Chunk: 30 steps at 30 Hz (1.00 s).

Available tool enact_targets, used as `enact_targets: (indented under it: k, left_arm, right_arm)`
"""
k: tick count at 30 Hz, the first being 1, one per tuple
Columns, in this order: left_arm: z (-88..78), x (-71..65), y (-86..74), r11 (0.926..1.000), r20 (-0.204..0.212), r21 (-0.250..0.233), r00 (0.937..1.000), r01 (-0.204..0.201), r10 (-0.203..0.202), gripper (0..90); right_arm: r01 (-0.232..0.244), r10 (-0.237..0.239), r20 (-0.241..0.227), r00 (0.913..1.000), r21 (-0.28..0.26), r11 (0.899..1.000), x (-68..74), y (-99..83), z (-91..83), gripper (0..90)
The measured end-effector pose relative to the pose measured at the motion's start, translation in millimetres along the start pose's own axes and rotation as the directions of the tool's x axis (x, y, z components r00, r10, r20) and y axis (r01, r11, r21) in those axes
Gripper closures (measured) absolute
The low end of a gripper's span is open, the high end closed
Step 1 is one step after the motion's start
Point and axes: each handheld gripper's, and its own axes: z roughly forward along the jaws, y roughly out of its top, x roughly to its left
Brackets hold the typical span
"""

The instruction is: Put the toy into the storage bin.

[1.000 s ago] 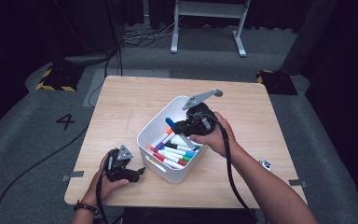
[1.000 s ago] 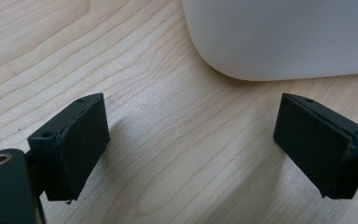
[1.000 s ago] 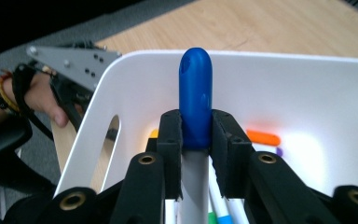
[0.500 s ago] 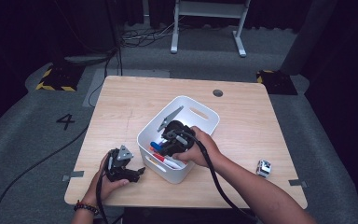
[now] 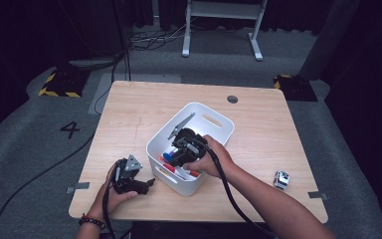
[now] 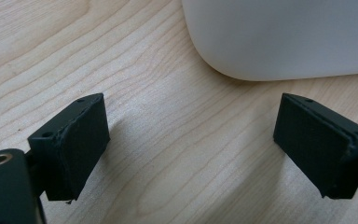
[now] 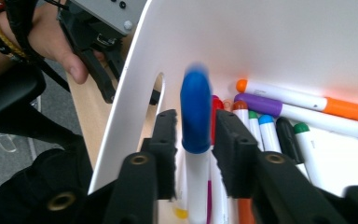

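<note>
Right gripper view looks down into the white bin point(image 7: 270, 42), where the right gripper point(image 7: 193, 140) has its jaws on either side of a blue-capped marker point(image 7: 195, 116). The marker stands between the pads with a sliver of gap on each side; the jaws have just been opening, so the grip looks let go rather than clenched. The blur on the cap suggests the marker is dropping toward the other markers point(image 7: 303, 105) on the bin floor. Judged from this, the step in hand is depositing the blue marker in the bin.

From the high view, the right gripper point(image 5: 183, 149) sits inside the bin point(image 5: 219, 122), at its near-left end. The left gripper point(image 5: 146, 183) rests on the table point(image 5: 134, 107) just left of the bin, its jaws spread wide with nothing between them. A small white object point(image 5: 281, 179) lies well right of the bin.

Next, the right gripper should spread a little wider and lift straight up, clear of the bin wall.
</note>
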Motion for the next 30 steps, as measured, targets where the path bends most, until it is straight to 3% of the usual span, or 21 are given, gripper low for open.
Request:
enact_targets:
  k: [1, 4, 11, 13, 15, 18, 21, 22, 24, 28, 30]
  left_arm:
    - [0.0, 0.0, 0.0, 1.0000, -0.001, 0.000, 1.0000, -0.001, 0.001, 10.5]
    - [0.1, -0.4, -0.2, 1.0000, 0.002, 0.001, 1.0000, 0.003, -0.003, 10.6]
    - [0.0, -0.4, -0.1, 1.0000, 0.002, -0.002, 1.0000, 0.006, -0.006, 10.6]
    - [0.0, -0.4, -0.1, 1.0000, 0.002, -0.001, 1.0000, 0.006, -0.006, 10.6]
    - [0.0, -0.4, -0.1, 1.0000, 0.000, -0.002, 1.0000, 0.006, -0.006, 10.6]
    - [-0.1, -0.4, -0.1, 1.0000, 0.000, -0.002, 1.0000, 0.006, -0.006, 10.6]
    - [0.0, -0.4, -0.1, 1.0000, 0.001, -0.002, 1.0000, 0.006, -0.006, 10.6]
    - [-0.1, -0.4, -0.1, 1.0000, 0.000, -0.002, 1.0000, 0.005, -0.005, 10.6]
    - [0.0, -0.4, -0.1, 1.0000, 0.002, -0.002, 1.0000, 0.007, -0.007, 10.6]
    - [0.0, -0.2, 0.0, 1.0000, 0.001, -0.002, 1.0000, 0.003, -0.003, 10.5]
    - [0.0, -0.5, -0.1, 1.0000, 0.001, -0.002, 1.0000, 0.007, -0.007, 10.5]
  right_arm:
    - [0.009, -0.009, 0.021, 0.9997, -0.013, 1.000, 1.0, -0.2, -1.0, 62.9]
    - [0.036, -0.035, 0.020, 0.9992, -0.046, 0.998, 1.4, -1.1, -8.6, 64.1]
    - [0.007, 0.004, 0.083, 0.9965, -0.125, 0.992, -7.2, -22.5, -44.2, 57.9]
    - [0.003, 0.013, 0.102, 0.9947, -0.152, 0.988, -11.0, -33.3, -55.9, 55.9]
    - [0.032, -0.009, 0.118, 0.9930, -0.197, 0.980, -14.4, -45.5, -70.0, 56.2]
    - [0.022, 0.019, 0.159, 0.9871, -0.251, 0.968, -18.7, -69.2, -97.5, 54.6]
    - [0.015, 0.051, 0.222, 0.9737, -0.284, 0.959, -23.2, -91.6, -118.6, 52.3]
    - [0.005, 0.063, 0.222, 0.9731, -0.296, 0.955, -24.7, -98.7, -123.9, 51.8]
    - [-0.030, 0.112, 0.243, 0.9635, -0.319, 0.947, -28.6, -121.7, -137.6, 49.1]
    - [-0.051, 0.150, 0.300, 0.9420, -0.313, 0.948, -33.1, -164.8, -149.1, 47.1]
    - [-0.070, 0.175, 0.339, 0.9246, -0.300, 0.951, -34.9, -188.8, -147.9, 45.1]
